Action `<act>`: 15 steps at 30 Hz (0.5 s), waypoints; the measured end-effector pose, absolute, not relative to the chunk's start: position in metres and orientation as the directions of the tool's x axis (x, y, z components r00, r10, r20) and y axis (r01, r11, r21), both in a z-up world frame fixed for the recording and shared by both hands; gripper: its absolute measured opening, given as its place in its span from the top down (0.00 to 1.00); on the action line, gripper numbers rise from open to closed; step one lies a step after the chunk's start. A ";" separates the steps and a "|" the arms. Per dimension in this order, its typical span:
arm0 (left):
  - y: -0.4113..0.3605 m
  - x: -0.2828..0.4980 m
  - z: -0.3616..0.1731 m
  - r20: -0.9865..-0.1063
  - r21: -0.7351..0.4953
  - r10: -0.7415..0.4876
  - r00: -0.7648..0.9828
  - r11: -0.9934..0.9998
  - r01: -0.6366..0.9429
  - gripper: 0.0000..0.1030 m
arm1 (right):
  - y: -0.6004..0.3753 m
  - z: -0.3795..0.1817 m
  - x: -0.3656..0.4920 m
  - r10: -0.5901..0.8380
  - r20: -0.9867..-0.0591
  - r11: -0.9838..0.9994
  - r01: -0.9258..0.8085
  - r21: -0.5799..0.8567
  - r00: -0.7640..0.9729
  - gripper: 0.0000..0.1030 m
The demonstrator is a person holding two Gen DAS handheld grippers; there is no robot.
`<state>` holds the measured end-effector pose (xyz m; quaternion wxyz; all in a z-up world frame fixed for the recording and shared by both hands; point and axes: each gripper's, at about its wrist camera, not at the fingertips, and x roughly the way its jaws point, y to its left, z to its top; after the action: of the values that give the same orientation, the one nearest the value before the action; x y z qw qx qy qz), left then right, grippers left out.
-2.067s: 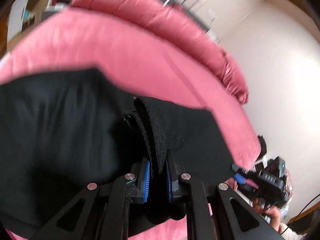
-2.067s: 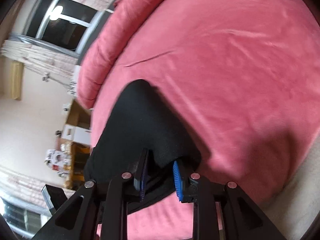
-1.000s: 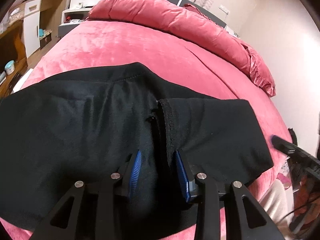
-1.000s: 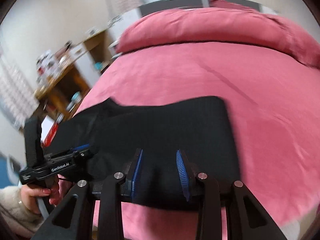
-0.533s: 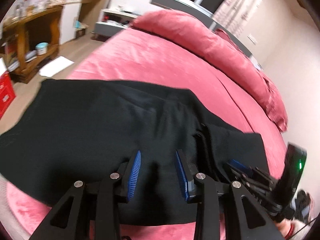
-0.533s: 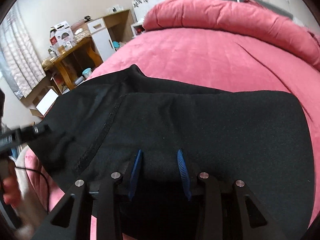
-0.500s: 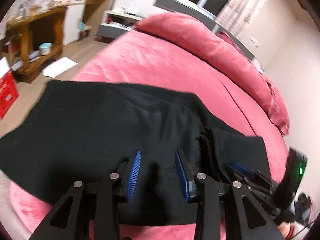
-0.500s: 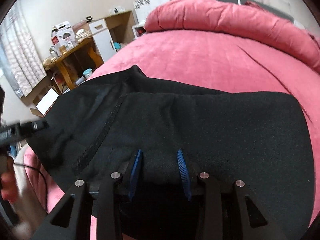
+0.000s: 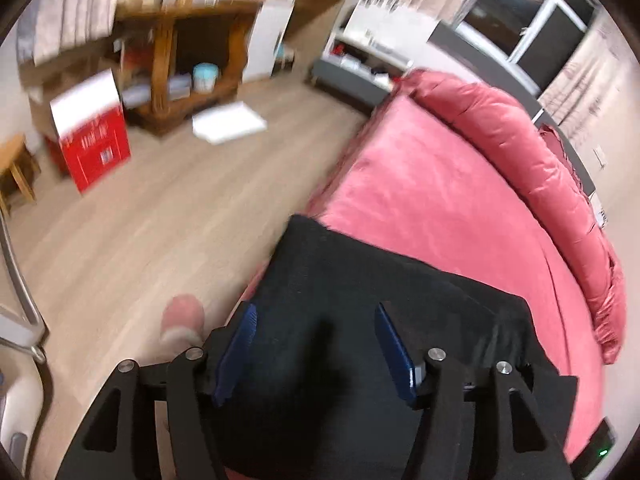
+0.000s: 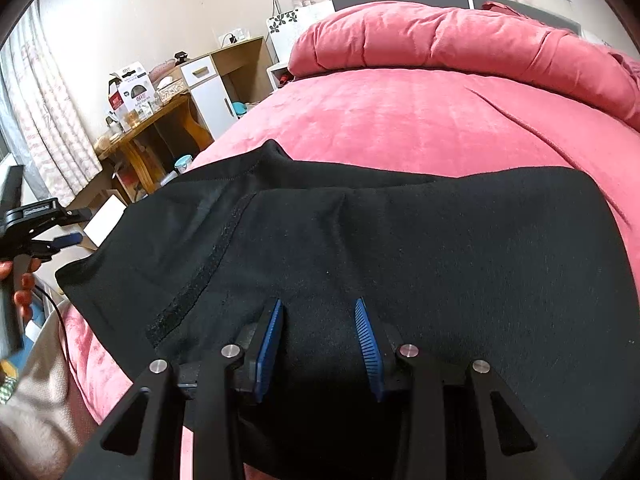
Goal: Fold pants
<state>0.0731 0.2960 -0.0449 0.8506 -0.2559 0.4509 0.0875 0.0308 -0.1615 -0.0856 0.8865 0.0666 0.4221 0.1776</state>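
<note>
Black pants [image 10: 440, 240] lie folded across the near side of a pink bed [image 10: 400, 120]; a stitched seam runs down their left part. My right gripper [image 10: 318, 304] sits low on their near edge, and the cloth bunches up between its blue pads, which press on it. My left gripper [image 9: 316, 312] hovers over the pants' [image 9: 360, 280] left end at the bed's corner. Its jaws are opening wide and the cloth lies flat below them, unpinched. In the right wrist view the left gripper [image 10: 82, 224] shows at the far left, held by a hand [image 10: 20, 280].
A rolled pink duvet [image 10: 460, 36] lies along the bed's far side. Left of the bed is wood floor [image 9: 140, 220] with a white sheet [image 9: 228, 122], a red box [image 9: 92, 136] and a wooden shelf unit [image 9: 172, 52]. A foot [image 9: 182, 316] stands by the bed corner.
My left gripper let go of the waistband fold, swung left to the pants' end at the bed corner and spread its jaws. The right gripper sank onto the pants and then kept still.
</note>
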 end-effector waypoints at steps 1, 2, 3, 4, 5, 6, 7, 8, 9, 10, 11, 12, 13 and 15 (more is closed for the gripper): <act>0.307 0.078 -0.050 -0.815 -0.382 -0.110 0.569 0.840 -0.385 0.39 | -0.161 -0.086 0.031 0.373 -0.724 0.927 -0.257 0.272 0.580 0.62; 0.316 0.085 -0.057 -0.824 -0.411 -0.152 0.545 0.823 -0.392 0.39 | -0.163 -0.087 0.031 0.375 -0.724 0.927 -0.255 0.276 0.579 0.62; 0.326 0.091 -0.065 -0.832 -0.444 -0.201 0.518 0.801 -0.401 0.39 | -0.163 -0.086 0.031 0.377 -0.723 0.926 -0.253 0.280 0.579 0.62; 0.331 0.095 -0.074 -0.830 -0.478 -0.245 0.502 0.777 -0.410 0.38 | -0.166 -0.086 0.030 0.378 -0.723 0.925 -0.252 0.283 0.578 0.62; 0.334 0.097 -0.081 -0.836 -0.486 -0.266 0.479 0.764 -0.424 0.38 | -0.166 -0.086 0.030 0.379 -0.724 0.925 -0.250 0.285 0.576 0.62; 0.337 0.098 -0.087 -0.849 -0.477 -0.268 0.456 0.761 -0.440 0.38 | -0.166 -0.085 0.030 0.379 -0.725 0.925 -0.249 0.286 0.575 0.62; 0.336 0.096 -0.089 -0.849 -0.475 -0.265 0.457 0.759 -0.445 0.38 | -0.166 -0.085 0.029 0.378 -0.726 0.926 -0.248 0.285 0.575 0.62; 0.337 0.093 -0.091 -0.847 -0.479 -0.263 0.461 0.755 -0.449 0.38 | -0.166 -0.084 0.029 0.376 -0.728 0.926 -0.248 0.284 0.574 0.62; 0.337 0.091 -0.093 -0.848 -0.479 -0.263 0.460 0.752 -0.453 0.38 | -0.166 -0.084 0.028 0.375 -0.728 0.927 -0.247 0.283 0.573 0.62; 0.337 0.089 -0.097 -0.849 -0.479 -0.269 0.454 0.753 -0.450 0.38 | -0.167 -0.084 0.028 0.375 -0.728 0.927 -0.248 0.283 0.573 0.62; 0.337 0.089 -0.100 -0.853 -0.477 -0.277 0.443 0.758 -0.445 0.38 | -0.167 -0.084 0.028 0.375 -0.728 0.927 -0.246 0.283 0.574 0.62; 0.336 0.089 -0.103 -0.858 -0.472 -0.283 0.429 0.764 -0.440 0.38 | -0.167 -0.084 0.028 0.375 -0.728 0.927 -0.244 0.285 0.573 0.62; 0.334 0.088 -0.104 -0.866 -0.464 -0.297 0.402 0.777 -0.426 0.38 | -0.167 -0.084 0.029 0.375 -0.729 0.927 -0.243 0.286 0.573 0.62; 0.331 0.089 -0.109 -0.872 -0.463 -0.320 0.371 0.786 -0.409 0.38 | -0.167 -0.084 0.029 0.377 -0.728 0.926 -0.241 0.290 0.572 0.62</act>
<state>0.0892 0.3311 -0.1092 0.7612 -0.3256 0.5601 0.0291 0.0288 -0.1675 -0.0841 0.8831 0.0795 0.4281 0.1749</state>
